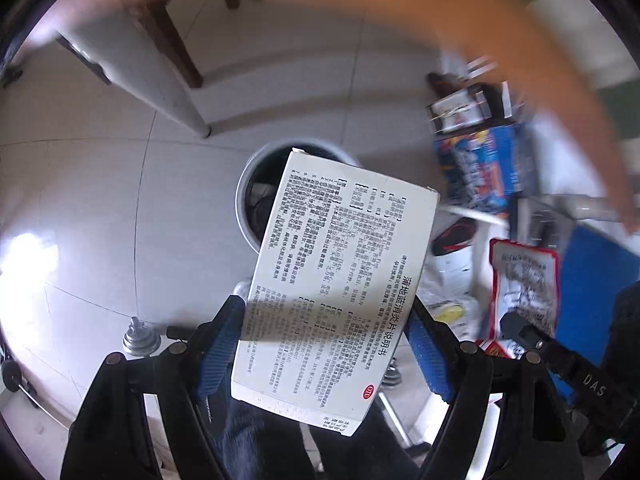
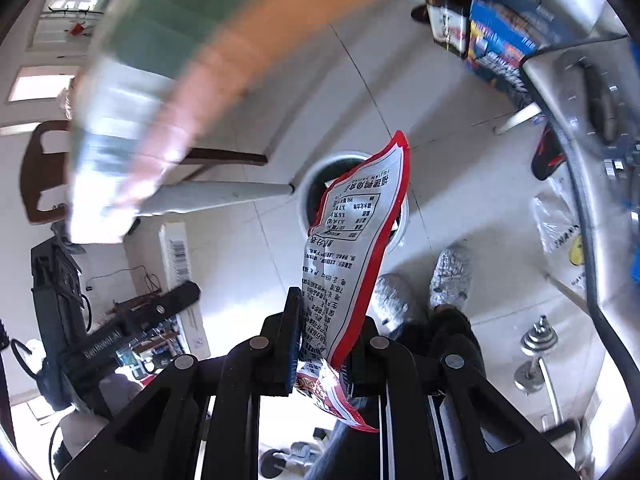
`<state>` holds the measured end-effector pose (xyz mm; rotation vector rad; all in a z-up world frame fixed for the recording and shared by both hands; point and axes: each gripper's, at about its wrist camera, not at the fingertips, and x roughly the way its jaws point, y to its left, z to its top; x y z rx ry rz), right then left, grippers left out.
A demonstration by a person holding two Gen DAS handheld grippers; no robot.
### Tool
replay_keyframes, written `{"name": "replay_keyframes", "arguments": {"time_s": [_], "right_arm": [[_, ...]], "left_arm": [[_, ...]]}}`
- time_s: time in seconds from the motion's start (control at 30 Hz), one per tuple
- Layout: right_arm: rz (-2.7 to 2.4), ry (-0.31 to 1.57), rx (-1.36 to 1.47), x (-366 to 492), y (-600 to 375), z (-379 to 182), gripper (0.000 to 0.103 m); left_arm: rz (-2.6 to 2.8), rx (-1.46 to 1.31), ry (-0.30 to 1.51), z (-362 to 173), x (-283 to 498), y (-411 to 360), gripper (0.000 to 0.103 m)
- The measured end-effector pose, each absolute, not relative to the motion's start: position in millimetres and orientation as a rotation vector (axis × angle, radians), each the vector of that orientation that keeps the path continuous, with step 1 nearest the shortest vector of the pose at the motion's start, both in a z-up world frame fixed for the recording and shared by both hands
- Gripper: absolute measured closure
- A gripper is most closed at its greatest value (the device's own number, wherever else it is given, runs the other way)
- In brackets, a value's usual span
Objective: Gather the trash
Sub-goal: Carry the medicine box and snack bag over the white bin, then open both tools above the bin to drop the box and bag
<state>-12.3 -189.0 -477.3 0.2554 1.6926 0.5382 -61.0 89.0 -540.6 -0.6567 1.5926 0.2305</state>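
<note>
Left tongs (image 1: 324,344) pinch a white medicine box (image 1: 340,280) betw. the blue pads, gripping its lower half; box sticks out fwd, printed face up, far end overlapping the rim of the white bin (image 1: 244,200) on the floor below. Right tongs (image 2: 324,336) are pressed together on a red-edged snack wrapper (image 2: 352,248), held near its bottom; the wrapper stands up from the pads, its top overlapping the bin (image 2: 312,184) in the right wrist view too. The bin's dark inside already seems to hold sth, can't tell what.

Further out: tiled floor, person's grey shoes (image 2: 448,276) just beside the bin, a white furniture leg (image 1: 176,92), blue printed box (image 1: 484,168) w/ other clutter off to the side, dumbbell (image 2: 536,344) on the floor. A blurred orange streak crosses the top of both views, prob. something moving close to the lenses.

Step in hand, as I judge it: both pieces are carried and lined up over the bin, drop not yet done. Next calls for getting each piece centred above the opening, then spreading the tongs. The wide box may catch the rim if off-centre; the light wrapper could cling to a pad.
</note>
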Motion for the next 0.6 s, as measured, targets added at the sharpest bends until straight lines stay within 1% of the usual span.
{"name": "replay_keyframes", "arguments": {"time_s": [0.17,0.2,0.33,0.37,0.43,0.47,0.6], "right_arm": [[0.543,1.731,0.223,2.4,-166.5,-591.2,0.086],[0.546,1.746,0.212,5.5,-159.5,-621.3,0.086],[0.569,1.773,0.198,13.3,-138.9,-693.2,0.086],[0.579,1.776,0.196,15.7,-133.2,-706.7,0.086],[0.612,1.779,0.168,18.7,-117.6,-733.8,0.086],[0.625,1.78,0.151,19.9,-111.2,-742.9,0.086],[0.647,1.806,0.096,20.7,-85.1,-778.9,0.084]], "left_arm": [[0.214,-0.655,1.629,-637.2,-46.4,95.7,0.024],[0.208,-0.658,1.624,-653.6,-42.7,99.0,0.024],[0.222,-0.673,1.639,-707.9,-38.0,113.3,0.022],[0.231,-0.676,1.64,-719.0,-38.2,116.9,0.021],[0.247,-0.673,1.633,-733.3,-38.0,122.5,0.005],[0.25,-0.668,1.63,-738.8,-38.6,125.5,0.0],[0.269,-0.631,1.641,-747.8,-43.2,133.6,0.0]]}}
